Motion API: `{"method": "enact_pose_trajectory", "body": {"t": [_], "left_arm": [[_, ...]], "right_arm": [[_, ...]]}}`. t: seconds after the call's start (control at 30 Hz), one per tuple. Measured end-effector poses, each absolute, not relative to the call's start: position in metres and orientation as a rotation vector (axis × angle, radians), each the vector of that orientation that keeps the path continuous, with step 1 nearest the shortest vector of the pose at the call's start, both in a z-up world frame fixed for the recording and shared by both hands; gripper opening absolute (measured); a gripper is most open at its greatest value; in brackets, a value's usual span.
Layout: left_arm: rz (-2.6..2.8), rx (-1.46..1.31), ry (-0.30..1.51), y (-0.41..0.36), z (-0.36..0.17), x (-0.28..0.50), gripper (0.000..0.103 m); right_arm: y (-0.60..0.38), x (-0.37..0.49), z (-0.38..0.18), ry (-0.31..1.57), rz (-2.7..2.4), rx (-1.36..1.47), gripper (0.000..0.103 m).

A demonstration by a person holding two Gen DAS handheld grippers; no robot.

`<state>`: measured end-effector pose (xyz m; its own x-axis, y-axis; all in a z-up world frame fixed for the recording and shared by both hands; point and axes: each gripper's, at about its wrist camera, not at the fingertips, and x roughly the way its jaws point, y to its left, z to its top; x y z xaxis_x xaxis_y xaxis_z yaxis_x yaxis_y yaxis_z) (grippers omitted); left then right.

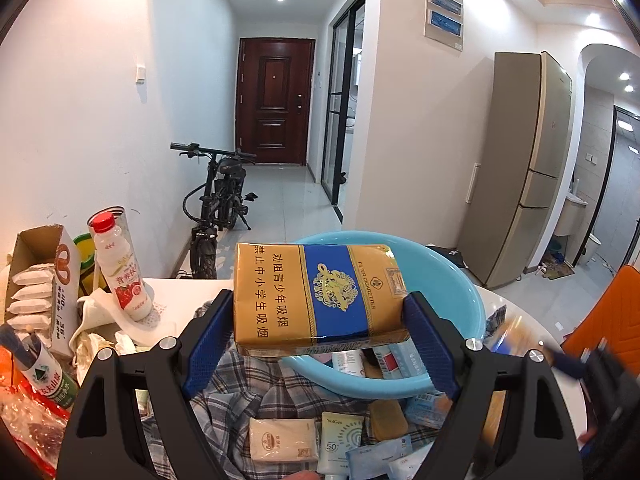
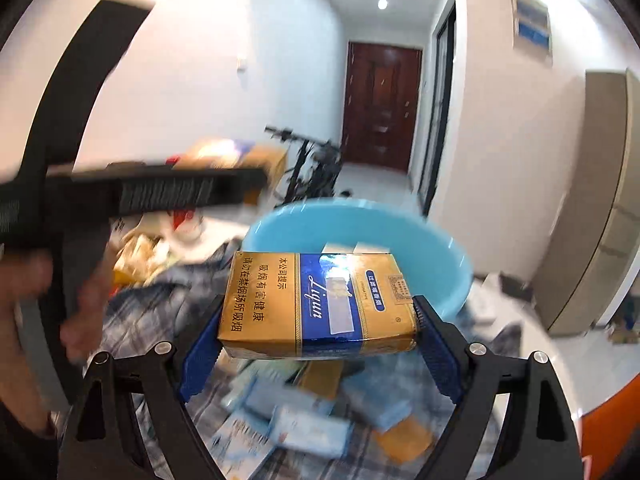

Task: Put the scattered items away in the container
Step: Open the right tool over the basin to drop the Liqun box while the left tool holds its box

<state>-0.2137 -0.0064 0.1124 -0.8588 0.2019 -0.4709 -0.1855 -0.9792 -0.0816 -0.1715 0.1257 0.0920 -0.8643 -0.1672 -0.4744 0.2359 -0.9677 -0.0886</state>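
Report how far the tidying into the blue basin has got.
Done: a few packets already lie in the blue basin. In hand: each claw, left and right, grips a gold cigarette pack. Left: sunscreen tube, tissue pack and sachets on the plaid cloth.

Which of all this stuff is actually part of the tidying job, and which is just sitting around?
Part of the job: gold-and-blue cigarette pack, second cigarette pack, blue basin, sunscreen tube, tissue pack.

Just around: bicycle, fridge, red-capped drink bottle.

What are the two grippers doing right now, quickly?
Left gripper: shut on a gold-and-blue cigarette pack, above the blue basin.
Right gripper: shut on a second such pack.
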Motion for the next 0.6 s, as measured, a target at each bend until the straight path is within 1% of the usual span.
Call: {"method": "enact_pose_trajectory", "body": {"t": [0.17, 0.23, 0.3, 0.5, 0.6], "left_arm": [[2.869, -0.723, -0.074, -0.016, 0.112, -0.217, 0.083], [2.887, -0.719, -0.135, -0.023, 0.111, -0.22, 0.083], [2.871, -0.732, -0.175, -0.03, 0.11, -0.226, 0.083], [2.879, -0.76, -0.202, -0.036, 0.103, -0.235, 0.083], [2.887, -0.761, -0.179, -0.034, 0.1, -0.236, 0.083]], "right_arm": [[0.131, -0.208, 0.116, 0.199, -2.914, 0.665, 0.089], [0.131, -0.225, 0.12, 0.192, -2.926, 0.67, 0.089], [0.129, -0.24, 0.121, 0.205, -2.946, 0.671, 0.089], [0.133, -0.275, 0.115, 0.208, -2.97, 0.682, 0.089], [0.137, -0.287, 0.109, 0.186, -2.966, 0.688, 0.089]]}}
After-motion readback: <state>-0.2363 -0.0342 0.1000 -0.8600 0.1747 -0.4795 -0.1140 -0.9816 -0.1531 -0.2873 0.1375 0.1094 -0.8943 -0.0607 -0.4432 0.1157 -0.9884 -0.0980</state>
